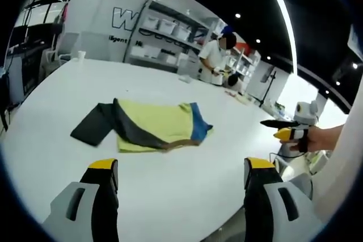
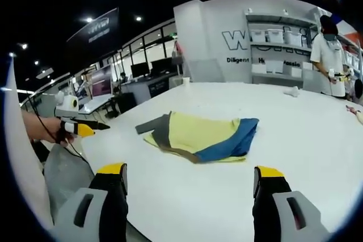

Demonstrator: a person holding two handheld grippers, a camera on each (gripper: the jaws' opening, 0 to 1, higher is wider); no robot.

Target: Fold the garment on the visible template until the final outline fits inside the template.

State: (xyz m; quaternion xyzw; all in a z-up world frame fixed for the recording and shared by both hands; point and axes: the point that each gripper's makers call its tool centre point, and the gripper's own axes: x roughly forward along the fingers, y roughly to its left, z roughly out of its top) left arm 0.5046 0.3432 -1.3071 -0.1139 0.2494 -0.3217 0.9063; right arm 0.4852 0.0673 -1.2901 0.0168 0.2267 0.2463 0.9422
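Our left claw [image 1: 180, 169] and right claw [image 2: 189, 175] hover with jaws apart and nothing between them, above the near edge of the white bench [image 1: 187, 196], where a folded yellow, grey and blue garment [image 1: 152, 126] lies well beyond both.

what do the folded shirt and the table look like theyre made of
Shirt: soft cloth, probably knit; it lies limp in flat matte layers of yellow, grey and blue, with creases. Table: hard, smooth white top, perhaps laminate or painted board; it is even and faintly glossy, but the exact material is unclear.
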